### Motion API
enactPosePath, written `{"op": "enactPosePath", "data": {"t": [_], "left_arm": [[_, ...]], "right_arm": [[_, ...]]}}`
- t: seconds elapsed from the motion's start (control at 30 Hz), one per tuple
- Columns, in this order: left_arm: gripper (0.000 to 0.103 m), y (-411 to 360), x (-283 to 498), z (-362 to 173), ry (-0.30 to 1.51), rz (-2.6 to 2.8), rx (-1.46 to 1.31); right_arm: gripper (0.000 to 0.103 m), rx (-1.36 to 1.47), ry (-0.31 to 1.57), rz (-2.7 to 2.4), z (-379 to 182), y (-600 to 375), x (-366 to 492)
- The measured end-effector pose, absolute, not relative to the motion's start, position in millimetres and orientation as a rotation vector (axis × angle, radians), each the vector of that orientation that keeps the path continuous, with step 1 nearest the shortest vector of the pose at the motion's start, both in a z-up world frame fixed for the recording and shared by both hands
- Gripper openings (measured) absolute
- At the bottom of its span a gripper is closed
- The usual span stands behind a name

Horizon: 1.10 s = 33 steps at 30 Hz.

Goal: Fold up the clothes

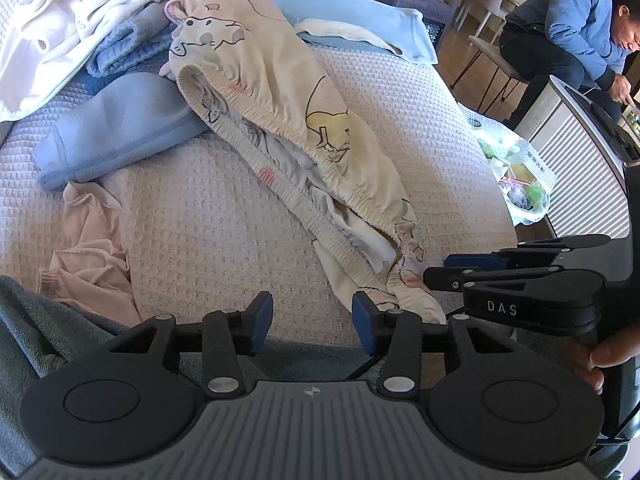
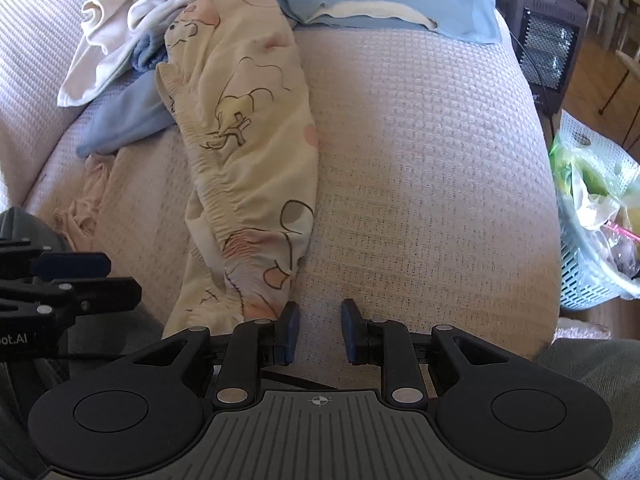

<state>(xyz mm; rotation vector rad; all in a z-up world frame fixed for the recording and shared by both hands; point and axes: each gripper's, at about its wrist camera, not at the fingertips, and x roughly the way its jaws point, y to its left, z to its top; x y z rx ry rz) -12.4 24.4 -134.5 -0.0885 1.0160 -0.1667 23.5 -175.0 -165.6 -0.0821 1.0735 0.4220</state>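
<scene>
A: How are the fingers standing?
B: The left gripper [image 1: 313,322] is hanging spread, pinching nothing, just beside the cream printed pants [image 1: 296,128]. The right gripper [image 2: 320,330] is likewise parted and empty.
A: And the pants?
B: Lying crumpled on the waffle bedspread [image 2: 420,160], blue garments [image 1: 116,136] touching them.
</scene>
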Motion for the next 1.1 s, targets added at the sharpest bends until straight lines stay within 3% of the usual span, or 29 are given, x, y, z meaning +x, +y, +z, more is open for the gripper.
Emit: {"op": "enactPosePath", "data": {"t": [0.73, 0.83, 0.87, 1.1], "left_arm": [[0.045, 47.8, -26.4, -124.9, 0.962, -0.121, -0.195], [0.045, 50.8, -26.2, -125.5, 0.961, -0.117, -0.206], [0.045, 51.2, -25.9, -125.4, 0.959, -0.119, -0.206], [0.045, 59.5, -23.1, -125.7, 0.950, -0.110, -0.232]], "right_arm": [[0.025, -0.060, 0.879, 0.476, -112.6, -177.2, 17.8], [0.026, -0.072, 0.850, 0.523, -102.6, -162.9, 24.6], [0.032, -0.089, 0.836, 0.537, -100.0, -155.7, 26.4], [0.032, -0.256, 0.710, 0.705, -85.1, -85.3, 43.8]]}}
